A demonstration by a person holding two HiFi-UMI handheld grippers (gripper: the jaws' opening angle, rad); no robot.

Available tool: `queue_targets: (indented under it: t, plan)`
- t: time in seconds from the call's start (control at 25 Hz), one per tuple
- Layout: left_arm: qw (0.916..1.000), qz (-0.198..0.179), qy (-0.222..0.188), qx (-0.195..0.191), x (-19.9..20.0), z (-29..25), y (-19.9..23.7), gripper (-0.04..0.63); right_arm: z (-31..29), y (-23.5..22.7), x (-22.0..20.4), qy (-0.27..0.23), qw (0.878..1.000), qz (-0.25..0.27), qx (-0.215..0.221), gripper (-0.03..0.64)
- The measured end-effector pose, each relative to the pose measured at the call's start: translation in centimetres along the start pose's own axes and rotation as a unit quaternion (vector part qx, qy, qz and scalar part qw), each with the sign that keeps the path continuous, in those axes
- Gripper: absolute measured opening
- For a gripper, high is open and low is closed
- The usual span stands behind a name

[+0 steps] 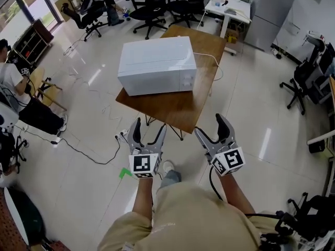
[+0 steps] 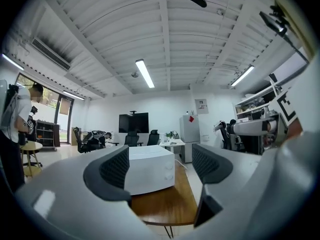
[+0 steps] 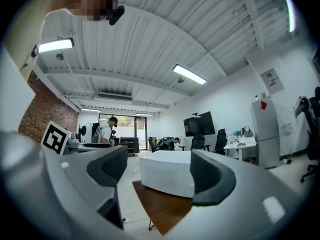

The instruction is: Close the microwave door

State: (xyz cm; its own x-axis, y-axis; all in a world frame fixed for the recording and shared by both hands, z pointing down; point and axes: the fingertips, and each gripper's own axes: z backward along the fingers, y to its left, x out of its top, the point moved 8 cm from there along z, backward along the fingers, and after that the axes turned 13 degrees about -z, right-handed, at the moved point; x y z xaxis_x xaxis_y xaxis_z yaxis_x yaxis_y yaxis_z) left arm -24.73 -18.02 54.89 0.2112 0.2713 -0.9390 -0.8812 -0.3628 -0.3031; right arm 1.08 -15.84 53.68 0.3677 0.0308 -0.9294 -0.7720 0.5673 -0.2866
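A white microwave [image 1: 157,64] stands on a brown wooden table [image 1: 183,109], its front with the control panel turned towards me, and its door looks flush with the body. Both grippers hang in the air short of the table's near edge, apart from the microwave. My left gripper [image 1: 150,125] is open with nothing between its jaws, and so is my right gripper [image 1: 209,124]. The left gripper view frames the microwave [image 2: 150,171] between the open left gripper's [image 2: 162,166] dark pads. The right gripper view shows the microwave [image 3: 167,171] ahead of the open right gripper [image 3: 157,169].
A white cord [image 1: 212,59] runs off the table's right side. A black cable [image 1: 84,153] and a power strip [image 1: 122,136] lie on the floor to the left. Office chairs [image 1: 149,9], a white desk [image 1: 227,7] and seated people [image 1: 15,88] ring the room.
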Motion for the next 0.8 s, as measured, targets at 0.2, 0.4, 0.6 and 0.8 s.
queue_targets:
  t: [0.2,0.4,0.6,0.8]
  plan:
    - [0.9994,0.004,0.019,0.03,-0.1,4.3,-6.7,0.39,8.0,-2.9,-1.5,0.002,1.0,-0.013,-0.006,0.385]
    - [0.9979,0.005,0.044,0.046,-0.2,8.8,-11.6,0.388,12.8,-3.7,-2.3,0.006,0.999,-0.037,0.006,0.385]
    - [0.9979,-0.01,0.033,0.054,3.7,10.6,-13.0,0.388,14.0,-1.3,1.1,-0.012,0.999,-0.024,0.032,0.385]
    - [0.9982,-0.021,0.009,0.055,6.3,12.0,-12.5,0.388,15.0,1.4,2.7,-0.027,0.999,-0.005,0.028,0.383]
